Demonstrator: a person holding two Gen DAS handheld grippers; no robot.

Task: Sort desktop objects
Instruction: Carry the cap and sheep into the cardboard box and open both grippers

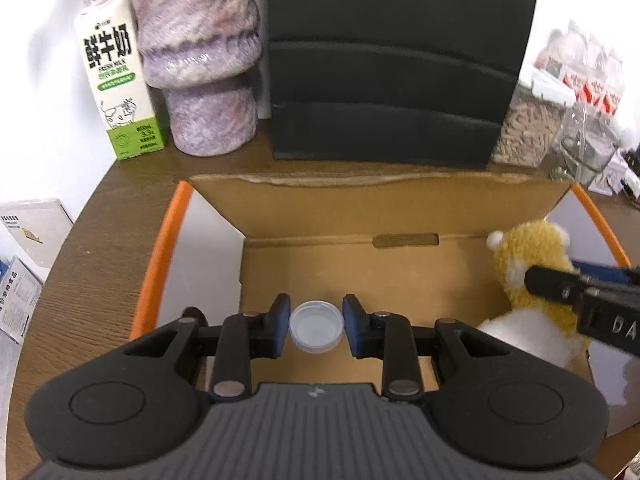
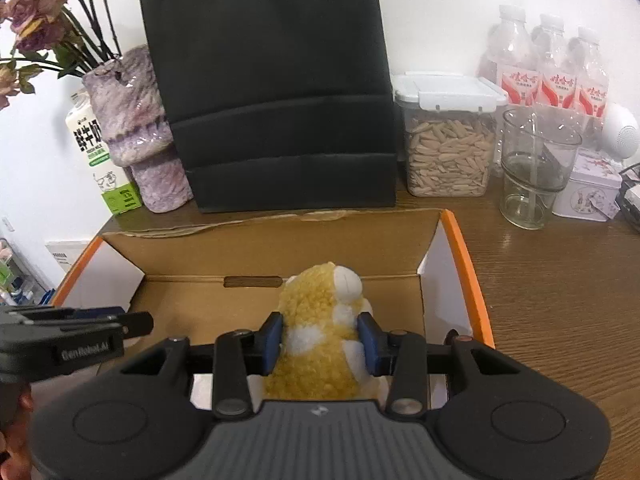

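An open cardboard box [image 1: 400, 216] with orange-edged flaps lies on the wooden desk; it also shows in the right wrist view [image 2: 280, 236]. My left gripper [image 1: 316, 322] is shut on a white plastic bottle cap [image 1: 317, 326], held over the box floor. My right gripper [image 2: 322, 338] is shut on a yellow and white plush toy [image 2: 320, 320] over the right part of the box. The plush [image 1: 528, 252] and the right gripper's finger show at the right of the left wrist view. The left gripper [image 2: 132, 324] shows at the left of the right wrist view.
Behind the box stand a black paper bag [image 2: 264, 92], a purple vase [image 2: 140, 136] with dried flowers, a milk carton [image 1: 116, 80], a seed container [image 2: 448, 140], a glass [image 2: 532, 168], water bottles [image 2: 552, 68] and a small tin [image 2: 588, 188]. Boxes [image 1: 24, 264] lie at left.
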